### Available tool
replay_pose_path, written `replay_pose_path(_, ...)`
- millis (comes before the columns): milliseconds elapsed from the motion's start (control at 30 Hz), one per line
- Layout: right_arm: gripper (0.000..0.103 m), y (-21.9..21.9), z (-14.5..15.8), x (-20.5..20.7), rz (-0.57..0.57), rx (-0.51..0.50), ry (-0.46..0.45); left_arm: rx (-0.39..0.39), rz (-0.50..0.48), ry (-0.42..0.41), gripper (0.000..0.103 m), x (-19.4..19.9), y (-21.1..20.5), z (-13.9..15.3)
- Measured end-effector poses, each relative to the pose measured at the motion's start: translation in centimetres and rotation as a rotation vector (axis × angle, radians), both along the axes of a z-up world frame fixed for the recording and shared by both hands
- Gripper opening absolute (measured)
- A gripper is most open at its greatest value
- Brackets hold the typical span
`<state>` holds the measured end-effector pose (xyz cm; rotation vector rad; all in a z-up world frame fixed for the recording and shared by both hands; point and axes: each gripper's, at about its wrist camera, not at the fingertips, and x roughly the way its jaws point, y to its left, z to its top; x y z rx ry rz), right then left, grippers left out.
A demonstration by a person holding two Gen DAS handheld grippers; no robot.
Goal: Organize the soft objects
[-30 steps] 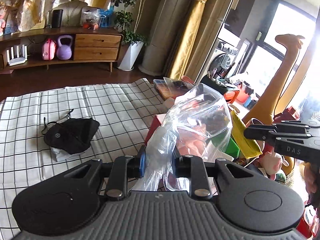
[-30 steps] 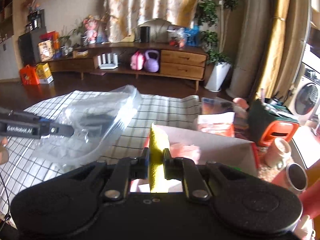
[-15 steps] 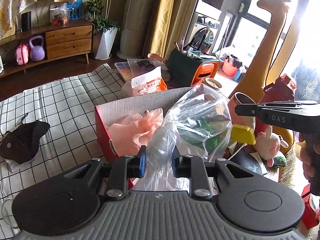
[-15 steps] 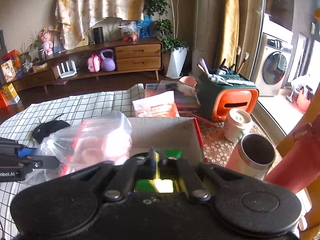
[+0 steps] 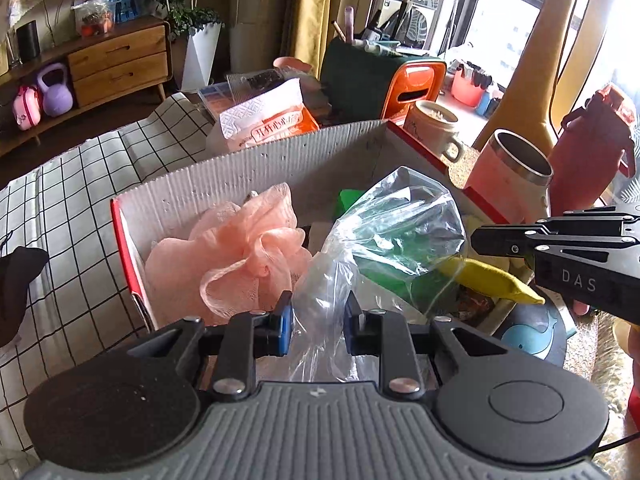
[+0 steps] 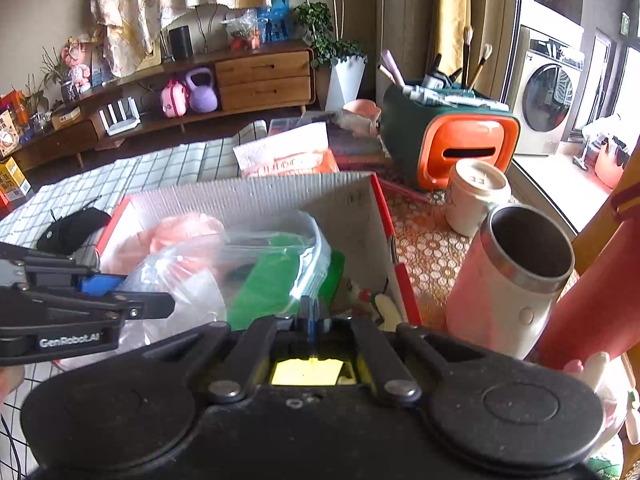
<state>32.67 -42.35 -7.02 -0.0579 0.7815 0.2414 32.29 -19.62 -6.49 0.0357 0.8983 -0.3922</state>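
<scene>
A clear plastic bag (image 5: 384, 236) hangs over an open cardboard box (image 5: 248, 176) with red edges. My left gripper (image 5: 318, 322) has the bag's bunched neck between its blue pads, jaws slightly apart around it. In the box lie a pink mesh bath pouf (image 5: 236, 256) and a green soft item (image 6: 276, 280). My right gripper (image 6: 314, 316) is shut, pinching the bag's edge (image 6: 308, 264), with a yellow cloth (image 5: 492, 278) held back in its jaws; that cloth shows yellow behind the fingers (image 6: 308, 372). The right gripper also shows at the right of the left wrist view (image 5: 476, 240).
A steel-rimmed pink tumbler (image 6: 516, 276), a white mug (image 6: 476, 196) and a red bottle (image 5: 592, 152) stand right of the box. An orange and green bin (image 6: 452, 140) and a tissue pack (image 5: 268, 120) lie behind. A checked cloth (image 5: 80, 208) with a black pouch (image 6: 72, 228) lies left.
Both grippers moved right from above the checked cloth to above the box, carrying the bag. The box's inside with the pink pouf came into view. The right jaws closed tighter.
</scene>
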Motion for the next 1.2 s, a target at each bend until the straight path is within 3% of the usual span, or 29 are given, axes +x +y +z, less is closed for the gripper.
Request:
replay_pose_path(100,0.000,-0.1,-0.9,0.0,0.005,-0.006,0.015,0.037,-0.008,-0.004,0.024,0.4,-0.5,-1.0)
replay_pose_path(300,0.004,0.0,-1.1,-0.1,0.009,-0.003,0.015,0.040,-0.006,0.040,0.024,1.4,-0.6,-2.3)
replay_pose_path(567,0.017,-0.2,-0.6,-0.5,-0.008,0.001,0.009,0.011,0.024,0.035,0.028,0.8,-0.1,-1.5)
replay_pose_path(667,0.017,-0.2,-0.3,-0.7,-0.011,0.001,0.007,-0.006,0.028,0.031,0.032,0.3,0.3,-1.0)
replay_pose_path(700,0.018,-0.2,-0.2,-0.9,-0.010,0.000,0.006,-0.016,0.031,0.033,0.041,0.2,0.5,-0.8)
replay_pose_path(733,0.021,-0.1,-0.1,-1.0,-0.013,0.000,0.004,-0.027,0.034,0.028,0.057,0.0,0.7,-0.5)
replay_pose_path(800,0.027,-0.1,0.3,-1.4,-0.013,0.005,-0.001,-0.052,0.036,-0.002,0.070,-0.6,1.2,0.1)
replay_pose_path(1200,0.052,1.7,3.9,-5.3,0.069,0.050,-0.063,-0.119,0.027,-0.070,0.070,-4.5,4.8,4.6)
